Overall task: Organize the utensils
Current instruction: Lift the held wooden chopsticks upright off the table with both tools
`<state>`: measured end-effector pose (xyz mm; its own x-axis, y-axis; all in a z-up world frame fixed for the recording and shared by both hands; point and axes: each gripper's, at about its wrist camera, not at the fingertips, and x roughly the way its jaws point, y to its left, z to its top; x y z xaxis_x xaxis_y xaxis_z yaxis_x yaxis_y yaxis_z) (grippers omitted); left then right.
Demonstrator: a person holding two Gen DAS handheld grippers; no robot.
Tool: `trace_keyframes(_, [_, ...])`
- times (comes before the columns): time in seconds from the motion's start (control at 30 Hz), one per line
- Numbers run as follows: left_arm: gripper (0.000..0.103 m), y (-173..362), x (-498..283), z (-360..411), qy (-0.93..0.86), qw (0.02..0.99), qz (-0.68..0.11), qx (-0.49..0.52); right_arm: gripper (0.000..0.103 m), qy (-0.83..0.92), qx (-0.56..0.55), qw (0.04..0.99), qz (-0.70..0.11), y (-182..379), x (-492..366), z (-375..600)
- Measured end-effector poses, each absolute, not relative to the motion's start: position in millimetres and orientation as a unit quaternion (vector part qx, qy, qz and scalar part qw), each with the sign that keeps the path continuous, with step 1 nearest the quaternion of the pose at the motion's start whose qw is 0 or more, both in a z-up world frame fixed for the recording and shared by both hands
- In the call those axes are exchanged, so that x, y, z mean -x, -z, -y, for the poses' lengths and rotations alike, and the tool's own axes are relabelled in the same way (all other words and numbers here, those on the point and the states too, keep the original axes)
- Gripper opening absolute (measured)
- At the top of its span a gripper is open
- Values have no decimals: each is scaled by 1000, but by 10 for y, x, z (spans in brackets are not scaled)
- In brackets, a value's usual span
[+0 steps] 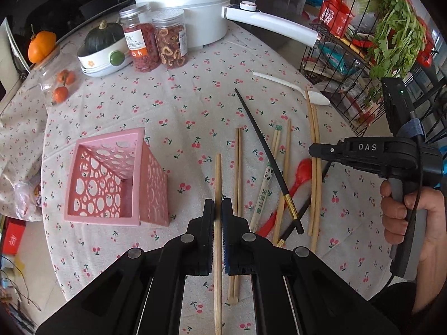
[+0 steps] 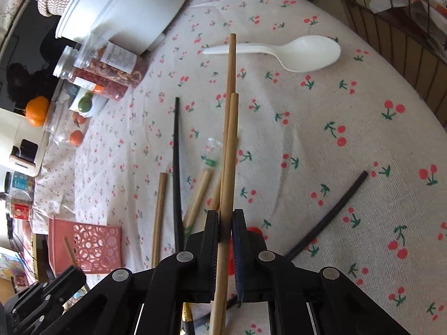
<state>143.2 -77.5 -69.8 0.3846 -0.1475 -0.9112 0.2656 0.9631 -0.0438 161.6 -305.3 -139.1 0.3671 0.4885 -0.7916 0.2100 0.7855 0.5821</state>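
My left gripper (image 1: 218,209) is shut on a single wooden chopstick (image 1: 218,178), held just right of the pink perforated basket (image 1: 111,178), which lies on its side. My right gripper (image 2: 225,220) is shut on a pair of wooden chopsticks (image 2: 229,139); it also shows in the left wrist view (image 1: 314,149). Loose on the cherry-print tablecloth (image 1: 181,103) lie more wooden chopsticks (image 1: 238,167), a black chopstick (image 1: 265,156), a wrapped pair (image 1: 265,184), a red spoon (image 1: 301,170) and a white spoon (image 2: 301,53).
A white electric pot (image 1: 195,8), two clear jars (image 1: 156,42), a squash in a bowl (image 1: 103,44) and a glass jar with small oranges (image 1: 60,83) stand at the back. A wire rack (image 1: 363,64) with greens stands beyond the table's right edge.
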Motion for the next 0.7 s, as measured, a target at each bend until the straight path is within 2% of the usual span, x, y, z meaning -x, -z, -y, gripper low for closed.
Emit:
trace_keyframes(0.03, [5, 689, -1394, 754, 125, 831, -540, -53, 13, -84, -316, 761, -560, 1425, -1614, 3065])
trace_keyframes(0.5, [5, 672, -1199, 384, 154, 833, -532, -13, 13, -72, -340, 748, -565, 1434, -1536, 3120])
trace_keyframes(0.7, [5, 605, -1192, 344, 159, 837, -524, -6, 8, -69, -318, 751, -574, 1452, -1563, 3051])
